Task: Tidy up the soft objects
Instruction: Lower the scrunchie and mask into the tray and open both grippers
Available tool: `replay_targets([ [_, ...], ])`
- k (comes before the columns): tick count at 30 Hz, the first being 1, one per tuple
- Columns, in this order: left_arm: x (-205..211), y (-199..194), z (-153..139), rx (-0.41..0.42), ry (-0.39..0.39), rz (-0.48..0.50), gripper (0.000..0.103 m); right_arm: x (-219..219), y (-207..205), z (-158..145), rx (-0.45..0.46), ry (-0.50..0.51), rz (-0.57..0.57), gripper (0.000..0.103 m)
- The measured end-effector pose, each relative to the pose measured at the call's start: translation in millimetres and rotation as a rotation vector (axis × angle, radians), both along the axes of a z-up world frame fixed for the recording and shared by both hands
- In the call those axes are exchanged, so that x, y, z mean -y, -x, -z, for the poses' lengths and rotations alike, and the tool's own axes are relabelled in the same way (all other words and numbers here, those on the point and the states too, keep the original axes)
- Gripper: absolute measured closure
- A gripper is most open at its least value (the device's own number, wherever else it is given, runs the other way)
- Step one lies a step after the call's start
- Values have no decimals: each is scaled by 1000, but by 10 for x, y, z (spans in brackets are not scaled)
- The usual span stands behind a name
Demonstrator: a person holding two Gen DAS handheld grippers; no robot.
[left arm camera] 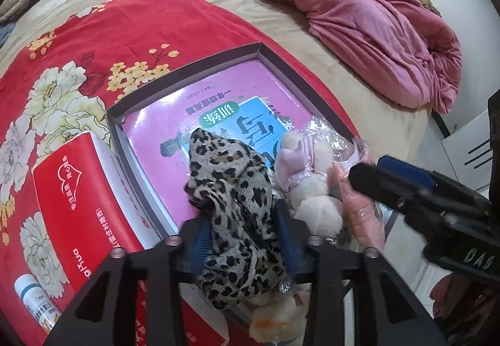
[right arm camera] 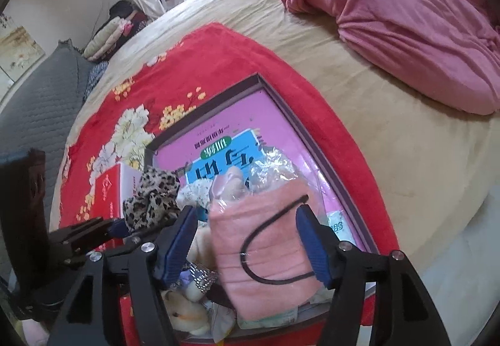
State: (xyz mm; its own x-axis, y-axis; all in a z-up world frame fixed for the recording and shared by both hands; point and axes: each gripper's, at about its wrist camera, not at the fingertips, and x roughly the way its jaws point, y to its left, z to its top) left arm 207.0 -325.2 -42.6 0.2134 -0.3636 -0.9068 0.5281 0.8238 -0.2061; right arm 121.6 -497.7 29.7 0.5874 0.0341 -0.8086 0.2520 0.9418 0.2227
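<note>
Left wrist: left gripper (left arm camera: 247,236) clamps leopard cloth (left arm camera: 234,190); right gripper (right arm camera: 247,239) squeezes bagged pink mask (right arm camera: 265,252) over box (right arm camera: 315,140).

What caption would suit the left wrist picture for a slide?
Left tongs grip a leopard-print cloth over a box on a bed.
</note>
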Motion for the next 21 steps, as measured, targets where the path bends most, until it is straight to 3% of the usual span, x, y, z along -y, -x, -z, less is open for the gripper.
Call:
replay_targets([
  [13, -148, 144, -305, 54, 44, -10, 30, 8, 196, -314, 70, 12, 25, 33],
  [21, -327, 310, -541, 106, 59, -35, 27, -133, 454, -539, 116, 41, 46, 28],
])
